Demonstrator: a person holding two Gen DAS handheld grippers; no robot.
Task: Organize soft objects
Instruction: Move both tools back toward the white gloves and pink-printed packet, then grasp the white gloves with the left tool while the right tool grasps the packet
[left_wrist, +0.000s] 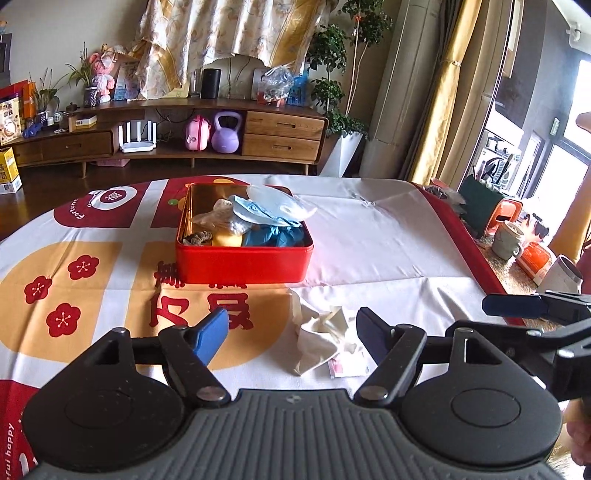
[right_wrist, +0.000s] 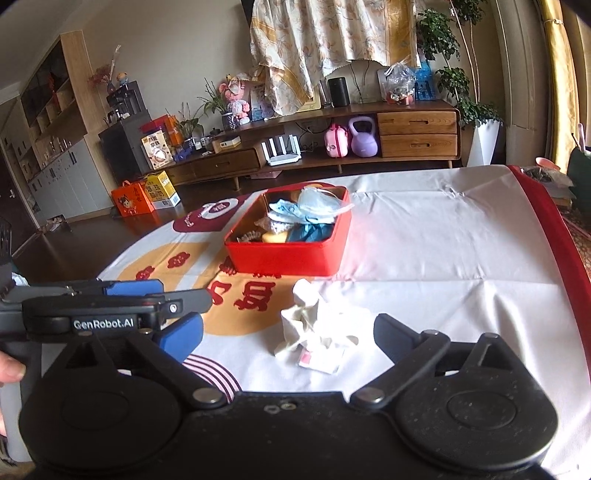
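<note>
A red tin box (left_wrist: 243, 258) stands on the patterned tablecloth, filled with blue masks, a blue glove, a yellow sponge and other soft bits; it also shows in the right wrist view (right_wrist: 284, 258). A crumpled white cloth (left_wrist: 319, 334) lies on the cloth nearer me, on top of a small white packet (left_wrist: 349, 366); both show in the right wrist view, the cloth (right_wrist: 314, 325) and the packet (right_wrist: 321, 360). My left gripper (left_wrist: 291, 334) is open and empty, the cloth between its fingers. My right gripper (right_wrist: 288, 334) is open and empty just behind the cloth.
The table's right edge has a red border (left_wrist: 469, 251). Beyond it stand a mug (left_wrist: 511, 240) and orange items. A wooden TV cabinet (left_wrist: 184, 140) lines the far wall. The other gripper shows at the right of the left wrist view (left_wrist: 535, 308).
</note>
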